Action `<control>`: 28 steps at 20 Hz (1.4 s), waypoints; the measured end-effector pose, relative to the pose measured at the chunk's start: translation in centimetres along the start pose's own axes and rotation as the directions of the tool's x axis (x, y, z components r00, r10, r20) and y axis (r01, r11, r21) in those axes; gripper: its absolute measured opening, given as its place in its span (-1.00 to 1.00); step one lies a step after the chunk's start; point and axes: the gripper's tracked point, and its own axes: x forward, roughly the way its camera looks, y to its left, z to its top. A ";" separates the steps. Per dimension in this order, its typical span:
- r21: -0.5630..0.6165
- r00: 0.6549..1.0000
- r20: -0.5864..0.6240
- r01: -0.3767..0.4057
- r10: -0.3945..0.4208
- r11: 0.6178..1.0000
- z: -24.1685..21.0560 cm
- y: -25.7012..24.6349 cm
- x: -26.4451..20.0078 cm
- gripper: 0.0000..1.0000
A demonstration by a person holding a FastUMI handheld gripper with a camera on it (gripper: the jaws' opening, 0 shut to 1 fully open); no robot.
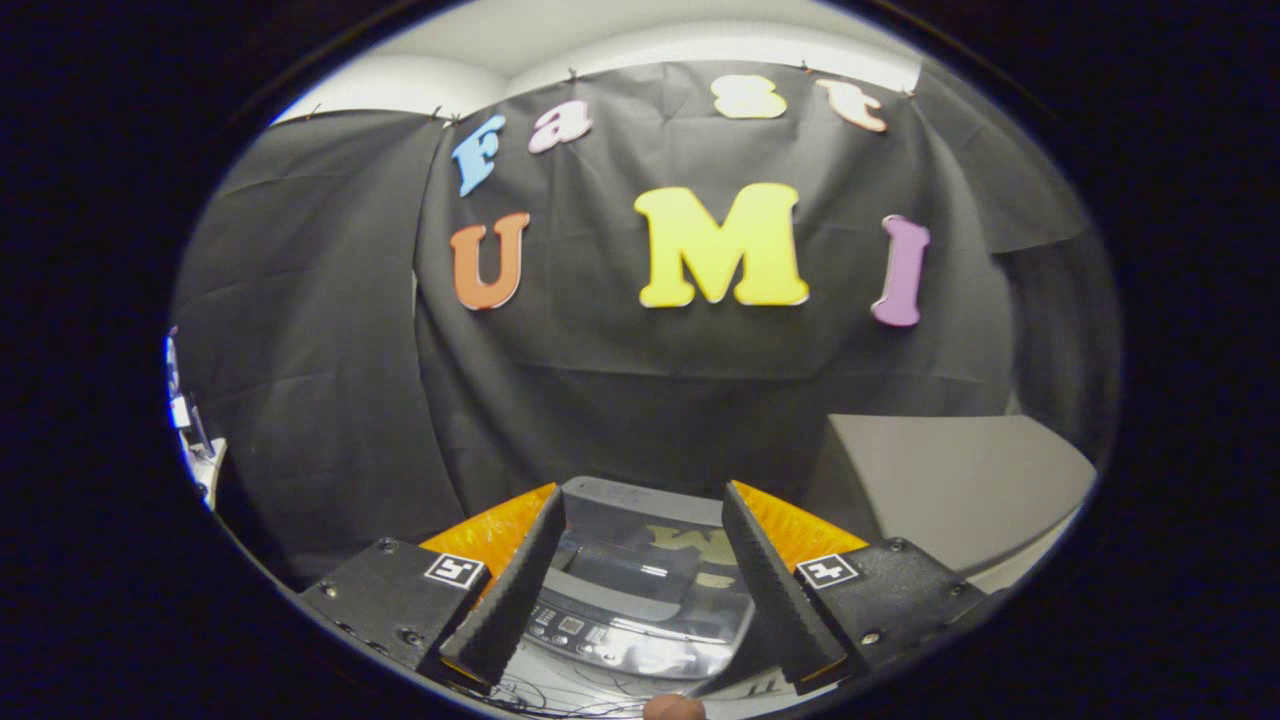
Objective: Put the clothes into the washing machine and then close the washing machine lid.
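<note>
A small grey washing machine [640,590] sits low down between my fingers, seen from above. Its clear lid lies flat and shut over the drum and mirrors the wall behind. A control panel [600,635] with small buttons runs along its near edge. My gripper [645,510] is open, with a wide gap and nothing between the fingers, and it hovers above the machine without touching it. No clothes show through the glare on the lid.
A grey box-like surface [950,485] stands to the right of the machine. The black cloth wall [640,380] hangs close behind it. Thin wires [560,695] lie in front of the machine, and a fingertip [673,708] shows at the near edge.
</note>
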 end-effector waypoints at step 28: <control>0.093 0.963 0.087 0.249 -0.257 0.964 0.0 -13.3 -38.4 0.97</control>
